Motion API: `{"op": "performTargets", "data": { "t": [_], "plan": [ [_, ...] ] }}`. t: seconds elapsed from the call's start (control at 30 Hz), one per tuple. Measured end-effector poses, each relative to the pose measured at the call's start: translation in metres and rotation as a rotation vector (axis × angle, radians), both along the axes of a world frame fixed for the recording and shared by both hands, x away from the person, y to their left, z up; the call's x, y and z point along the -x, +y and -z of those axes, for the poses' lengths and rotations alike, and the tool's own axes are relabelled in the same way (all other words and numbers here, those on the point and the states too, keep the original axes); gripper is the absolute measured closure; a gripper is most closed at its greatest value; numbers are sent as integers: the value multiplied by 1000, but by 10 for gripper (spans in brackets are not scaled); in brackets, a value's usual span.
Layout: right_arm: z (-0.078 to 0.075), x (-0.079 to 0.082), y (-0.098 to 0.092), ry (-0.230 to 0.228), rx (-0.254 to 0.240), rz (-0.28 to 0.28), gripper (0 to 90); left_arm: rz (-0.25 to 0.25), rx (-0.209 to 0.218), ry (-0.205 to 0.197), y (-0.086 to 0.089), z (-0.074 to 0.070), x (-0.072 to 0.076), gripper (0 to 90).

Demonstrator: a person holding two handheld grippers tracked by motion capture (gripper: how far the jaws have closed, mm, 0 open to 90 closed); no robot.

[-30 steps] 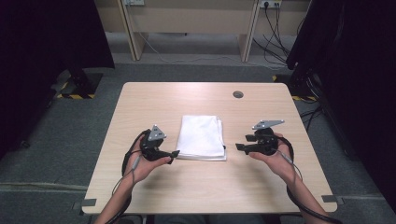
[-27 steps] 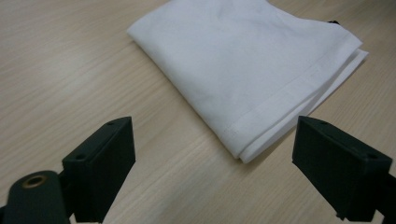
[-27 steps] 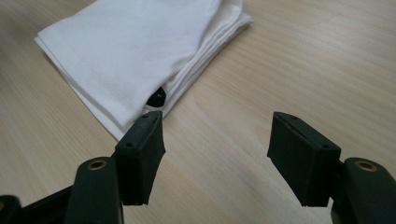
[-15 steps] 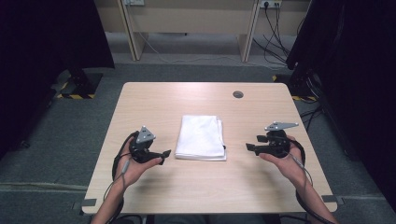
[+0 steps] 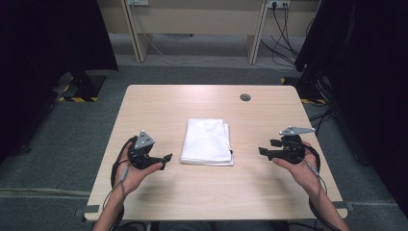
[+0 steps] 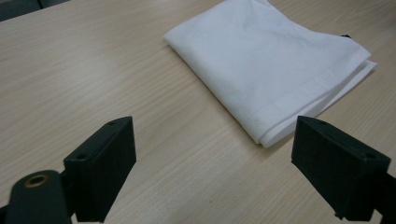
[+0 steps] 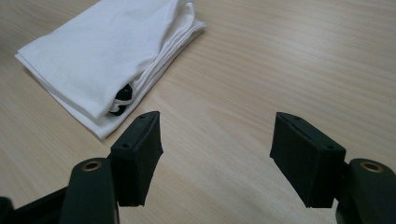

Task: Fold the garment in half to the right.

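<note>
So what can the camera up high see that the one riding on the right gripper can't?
High view alone: the whole table, both hands, the left gripper and right gripper lying either side of the cloth and apart from it, a round hole in the tabletop, the floor and desk legs behind.

Right gripper view alone: a small black tag tucked between the cloth's layers, and its own open jaws up close with nothing between them.

Both: the folded white cloth on the pale wood.

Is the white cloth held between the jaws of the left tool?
No, the folded white cloth lies flat on the table, ahead of the left tool, whose open jaws have nothing between them.
</note>
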State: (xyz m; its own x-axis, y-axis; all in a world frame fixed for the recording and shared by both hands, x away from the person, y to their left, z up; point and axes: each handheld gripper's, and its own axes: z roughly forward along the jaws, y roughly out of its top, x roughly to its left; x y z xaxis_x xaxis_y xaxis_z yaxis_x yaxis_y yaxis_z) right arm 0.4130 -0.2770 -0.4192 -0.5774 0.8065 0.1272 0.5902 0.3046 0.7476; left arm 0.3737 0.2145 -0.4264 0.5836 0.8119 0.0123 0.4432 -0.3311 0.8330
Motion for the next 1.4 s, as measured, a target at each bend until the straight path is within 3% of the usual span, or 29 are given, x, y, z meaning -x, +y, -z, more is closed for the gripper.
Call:
{"op": "performTargets", "data": {
  "t": [0.3,0.73,1.4],
  "plan": [
    [-1,8,-17,-14,-21,49,327,-8,5,-9,3,1,4,136],
    [2,13,-28,-18,-43,86,318,-32,25,-32,10,4,8,136],
    [16,27,-48,-29,-83,166,313,-55,42,-39,15,13,15,136]
  ]
}}
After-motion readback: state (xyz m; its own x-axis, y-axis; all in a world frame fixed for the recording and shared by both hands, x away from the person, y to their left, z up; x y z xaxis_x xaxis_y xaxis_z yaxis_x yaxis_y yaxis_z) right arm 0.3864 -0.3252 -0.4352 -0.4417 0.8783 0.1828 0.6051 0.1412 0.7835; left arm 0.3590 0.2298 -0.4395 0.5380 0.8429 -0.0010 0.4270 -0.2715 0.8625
